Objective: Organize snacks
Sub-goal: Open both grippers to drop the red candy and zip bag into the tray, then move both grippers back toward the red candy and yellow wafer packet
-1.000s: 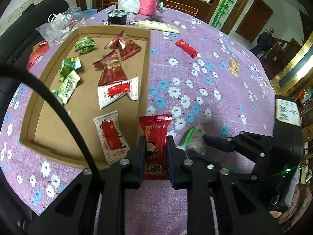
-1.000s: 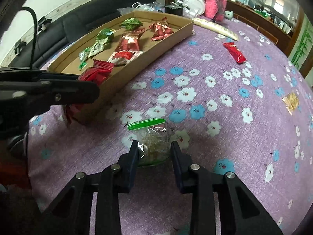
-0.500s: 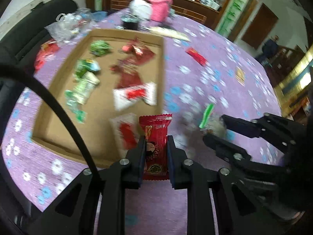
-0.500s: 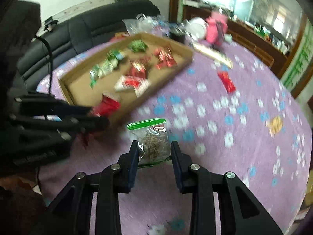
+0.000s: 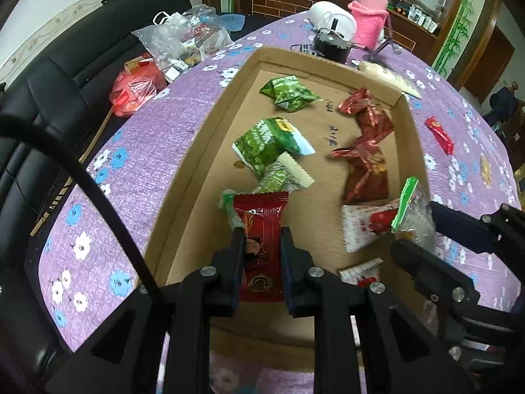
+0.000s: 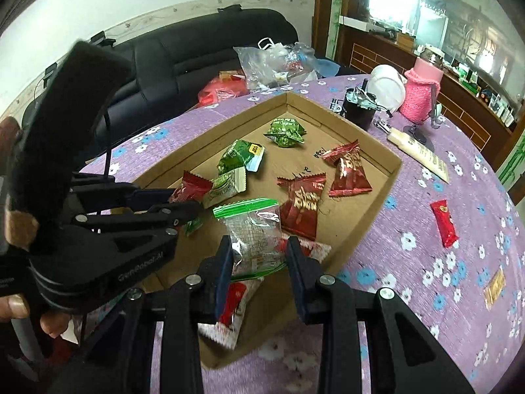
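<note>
My left gripper (image 5: 262, 246) is shut on a red snack packet (image 5: 261, 229) and holds it over the near end of the cardboard tray (image 5: 197, 151). In the right wrist view the left gripper (image 6: 190, 202) shows at the left with the red snack packet (image 6: 190, 188) in its tips. My right gripper (image 6: 259, 256) is shut on a clear zip bag with a green strip (image 6: 254, 229), also above the tray (image 6: 377, 197). That zip bag (image 5: 410, 210) appears at the right of the left wrist view. Green, red and white packets lie inside the tray.
On the purple flowered cloth right of the tray lie a red packet (image 6: 443, 221) and a gold packet (image 6: 494, 287). Behind the tray stand a black cup (image 6: 361, 108), a white bowl (image 6: 388, 87) and a pink bottle (image 6: 421, 95). Plastic bags (image 5: 177, 44) sit by the black sofa.
Both grippers have moved from over the cloth in front of the tray to above the tray's inside, each still carrying its packet.
</note>
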